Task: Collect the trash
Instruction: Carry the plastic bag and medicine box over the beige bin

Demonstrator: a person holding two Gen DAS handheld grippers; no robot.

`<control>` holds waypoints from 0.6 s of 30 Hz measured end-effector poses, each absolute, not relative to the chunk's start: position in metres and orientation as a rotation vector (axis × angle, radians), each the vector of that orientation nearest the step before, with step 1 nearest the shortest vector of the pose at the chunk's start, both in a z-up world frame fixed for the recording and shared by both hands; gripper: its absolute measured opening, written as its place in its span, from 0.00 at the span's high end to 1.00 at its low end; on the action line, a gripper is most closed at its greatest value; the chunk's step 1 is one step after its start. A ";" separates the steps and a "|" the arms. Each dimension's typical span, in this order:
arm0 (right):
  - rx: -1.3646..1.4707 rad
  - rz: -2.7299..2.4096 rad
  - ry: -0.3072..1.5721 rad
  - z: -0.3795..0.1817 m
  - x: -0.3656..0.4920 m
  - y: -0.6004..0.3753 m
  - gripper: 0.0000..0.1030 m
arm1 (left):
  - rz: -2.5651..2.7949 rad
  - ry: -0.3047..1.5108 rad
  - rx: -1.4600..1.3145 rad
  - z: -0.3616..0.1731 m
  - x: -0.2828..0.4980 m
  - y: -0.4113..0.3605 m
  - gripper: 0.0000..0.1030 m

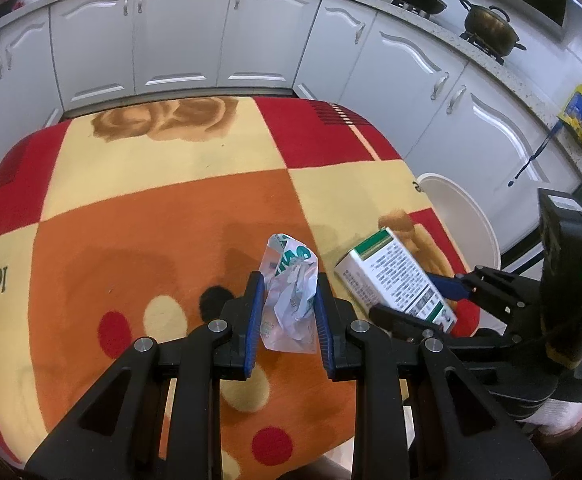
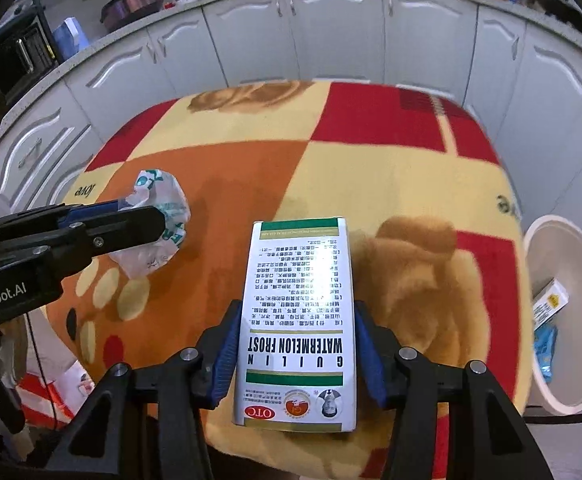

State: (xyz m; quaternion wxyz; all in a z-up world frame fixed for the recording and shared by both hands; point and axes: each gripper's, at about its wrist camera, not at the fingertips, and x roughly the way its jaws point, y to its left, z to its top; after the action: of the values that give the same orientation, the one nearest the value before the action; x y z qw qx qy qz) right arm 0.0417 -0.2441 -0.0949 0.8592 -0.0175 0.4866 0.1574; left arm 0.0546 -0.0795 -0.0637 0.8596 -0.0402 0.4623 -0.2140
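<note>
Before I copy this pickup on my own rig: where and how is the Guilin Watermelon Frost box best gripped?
Grip the Guilin Watermelon Frost box across its two long narrow edges near the end closest to you, coming down from above and behind. Its flat, parallel sides suit the pads, and the right gripper already holds it that way above the table.
</note>
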 end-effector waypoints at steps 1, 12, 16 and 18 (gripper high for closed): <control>-0.044 0.320 1.005 -0.091 0.040 -0.246 0.51 | -0.455 0.971 -0.087 -0.062 0.055 -0.081 0.78; 0.005 0.169 0.862 -0.044 0.024 -0.321 0.52 | -0.590 0.933 -0.028 -0.037 0.059 -0.153 0.78; 0.068 0.111 0.849 -0.040 0.017 -0.357 0.52 | -0.638 0.926 0.006 -0.031 0.062 -0.187 0.78; 0.098 0.082 0.842 -0.038 0.014 -0.376 0.52 | -0.659 0.921 0.021 -0.029 0.063 -0.203 0.78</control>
State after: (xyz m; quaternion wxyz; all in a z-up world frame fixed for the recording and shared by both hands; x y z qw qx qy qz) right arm 0.0136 -0.3758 -0.0384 0.9108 0.0477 0.4082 0.0397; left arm 0.0629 -0.2034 -0.0293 0.8437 0.0099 0.4365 -0.3123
